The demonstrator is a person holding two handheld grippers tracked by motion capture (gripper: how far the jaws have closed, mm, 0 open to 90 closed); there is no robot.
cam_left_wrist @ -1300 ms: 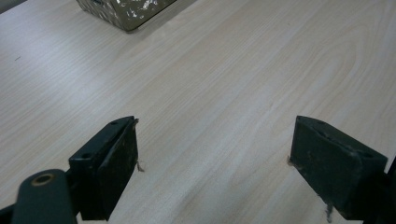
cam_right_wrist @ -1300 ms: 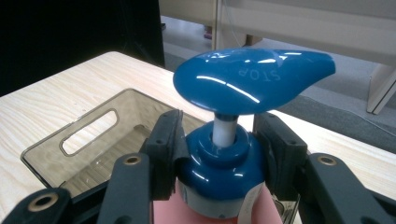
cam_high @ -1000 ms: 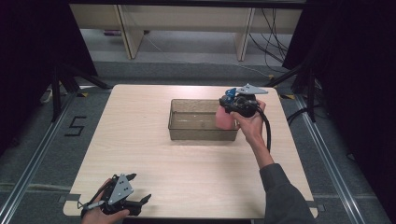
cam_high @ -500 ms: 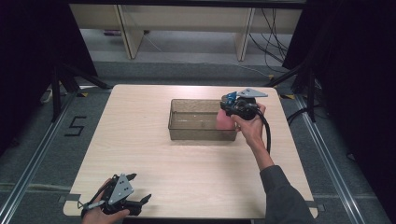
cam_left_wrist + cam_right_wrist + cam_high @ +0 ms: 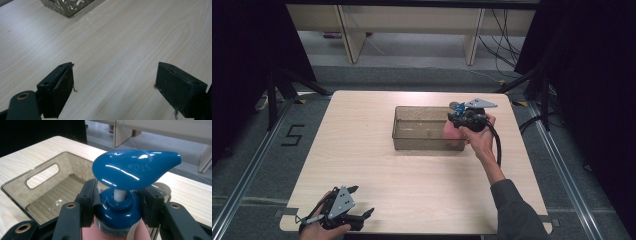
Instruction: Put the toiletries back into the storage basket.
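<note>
Pink pump bottle (image 5: 117,230) sits clamped in the right gripper (image 5: 120,202) above the tray (image 5: 412,142); left gripper (image 5: 115,87) spread.

Black jaws clamp a blue-capped pump bottle (image 5: 120,205) beside a clear bin (image 5: 37,192)

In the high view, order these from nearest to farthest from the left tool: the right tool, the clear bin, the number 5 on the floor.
1. Number 5, on the floor left of the table.
2. Clear bin, mid-table.
3. Right tool, at the bin's right end, gripping a pink pump bottle.
</note>
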